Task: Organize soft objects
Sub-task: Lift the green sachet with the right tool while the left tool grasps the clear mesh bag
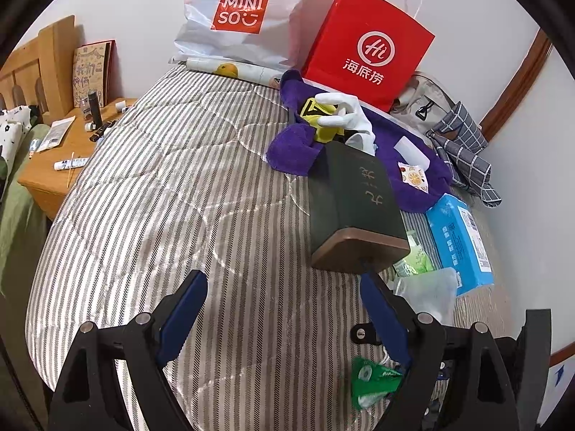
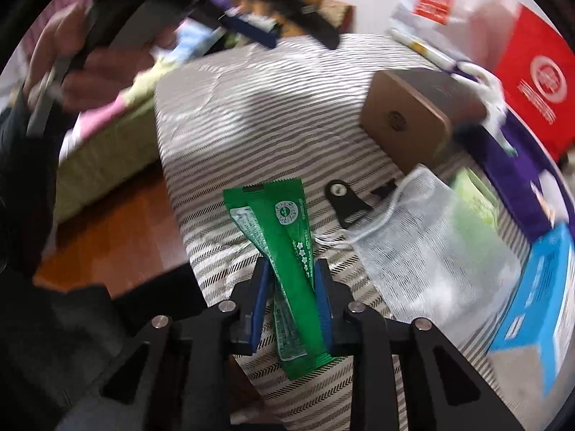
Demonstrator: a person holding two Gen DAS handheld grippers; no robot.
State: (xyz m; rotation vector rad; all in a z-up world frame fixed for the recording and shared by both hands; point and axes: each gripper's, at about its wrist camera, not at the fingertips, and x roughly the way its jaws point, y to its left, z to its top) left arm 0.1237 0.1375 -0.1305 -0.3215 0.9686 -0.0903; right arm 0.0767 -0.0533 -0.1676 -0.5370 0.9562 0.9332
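My right gripper [image 2: 291, 287] is shut on green sachets [image 2: 287, 237], which stick up between its blue pads above the striped bedspread [image 2: 251, 107]. The same sachets [image 1: 373, 380] show low in the left wrist view. My left gripper [image 1: 284, 280] hovers open over the bedspread [image 1: 161, 197] with nothing between its fingers. A white mesh drawstring bag [image 2: 431, 237] lies just right of the sachets. Farther back, a purple towel [image 1: 294, 147] carries a white glove [image 1: 345, 115] and a yellow item [image 1: 320, 122].
A dark green box with a wooden base [image 1: 352, 208] lies on its side mid-bed. A blue tissue pack [image 1: 460, 237], a checked cloth [image 1: 463, 151], a red paper bag [image 1: 370, 46] and a white plastic bag [image 1: 237, 14] line the wall side. A cluttered nightstand [image 1: 46, 172] stands left.
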